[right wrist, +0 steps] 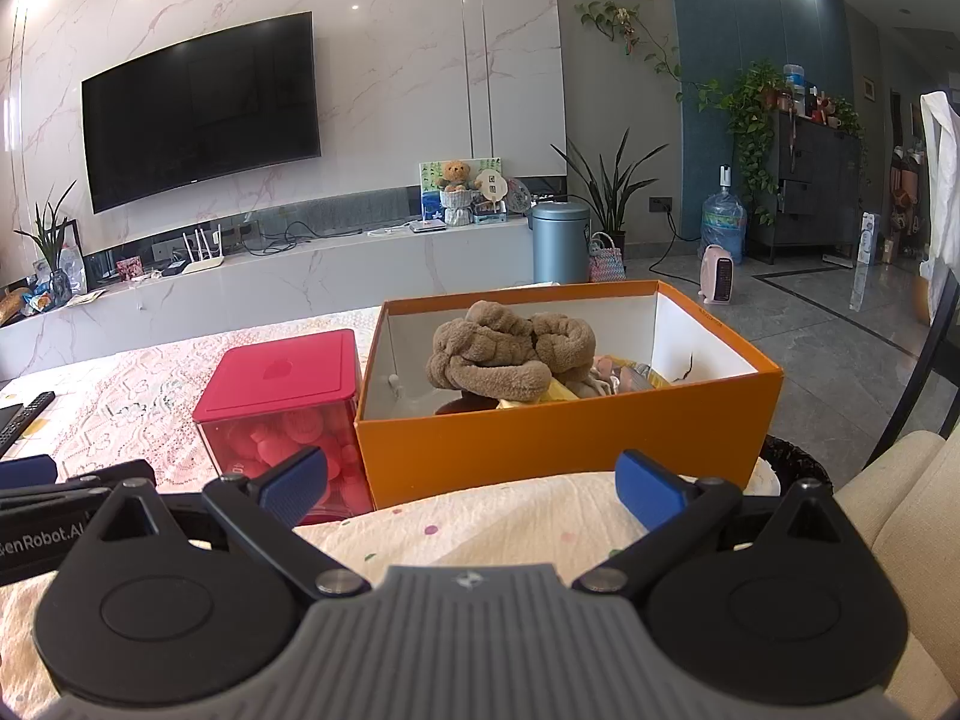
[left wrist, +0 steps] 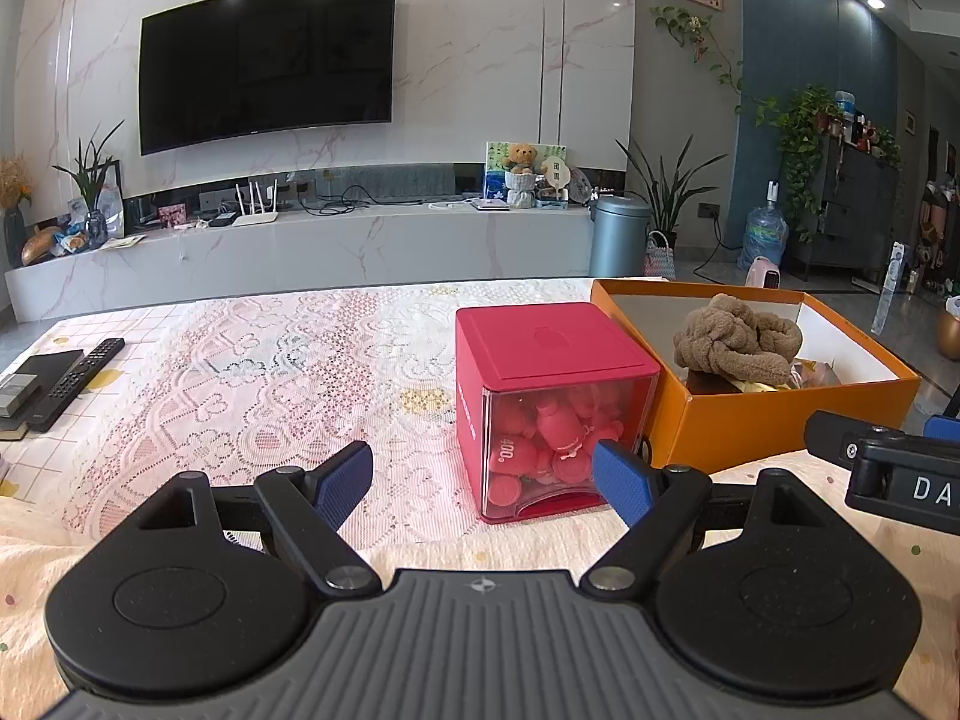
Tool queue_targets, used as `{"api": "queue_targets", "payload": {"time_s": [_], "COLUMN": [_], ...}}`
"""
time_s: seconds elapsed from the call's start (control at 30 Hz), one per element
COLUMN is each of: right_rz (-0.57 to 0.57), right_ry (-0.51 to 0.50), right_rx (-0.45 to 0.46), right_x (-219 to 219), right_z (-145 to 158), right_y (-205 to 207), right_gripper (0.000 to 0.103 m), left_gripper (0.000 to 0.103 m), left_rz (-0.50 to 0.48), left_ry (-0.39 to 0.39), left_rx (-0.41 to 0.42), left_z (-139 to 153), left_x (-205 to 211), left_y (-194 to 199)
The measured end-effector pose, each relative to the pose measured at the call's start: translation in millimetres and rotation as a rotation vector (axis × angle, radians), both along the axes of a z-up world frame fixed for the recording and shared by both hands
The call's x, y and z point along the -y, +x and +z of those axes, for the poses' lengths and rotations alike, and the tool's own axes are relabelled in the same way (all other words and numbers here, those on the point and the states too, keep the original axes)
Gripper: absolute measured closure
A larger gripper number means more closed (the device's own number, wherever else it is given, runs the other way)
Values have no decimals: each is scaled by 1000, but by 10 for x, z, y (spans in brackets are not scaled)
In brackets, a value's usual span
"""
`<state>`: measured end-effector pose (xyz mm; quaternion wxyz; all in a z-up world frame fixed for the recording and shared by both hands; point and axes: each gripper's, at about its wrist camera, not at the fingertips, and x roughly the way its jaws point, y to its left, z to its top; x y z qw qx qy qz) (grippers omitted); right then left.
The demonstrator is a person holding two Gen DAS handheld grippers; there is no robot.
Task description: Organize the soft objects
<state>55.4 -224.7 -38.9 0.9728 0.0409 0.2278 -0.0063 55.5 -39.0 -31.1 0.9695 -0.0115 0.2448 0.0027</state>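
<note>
The left tongs stand wide open with nothing between the blue pads, low over the lace cloth on the worktop. The right tongs are also spread wide and empty, hanging near the orange box. That box sits at the right end of the worktop, its near wall facing the tongs. Inside it a brown plush bundle lies heaped on top of other soft items, some yellow and pale; what they are cannot be told. Touching the box on its left stands a red cube with a clear front, filled with small red pieces. At the far left edge lies a remote beside a dark flat case.
</note>
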Motion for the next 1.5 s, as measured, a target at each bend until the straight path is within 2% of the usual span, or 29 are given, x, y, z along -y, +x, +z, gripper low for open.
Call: {"api": "queue_targets", "payload": {"time_s": [1.5], "right_rz": [1], "right_ry": [-1], "right_rx": [-1], "right_x": [1], "right_z": [7], "right_y": [3], "right_gripper": [3], "left_gripper": [6], "left_rz": [12], "left_ry": [6], "left_rx": [-2], "left_z": [6], "left_x": [-3], "left_y": [-13]}}
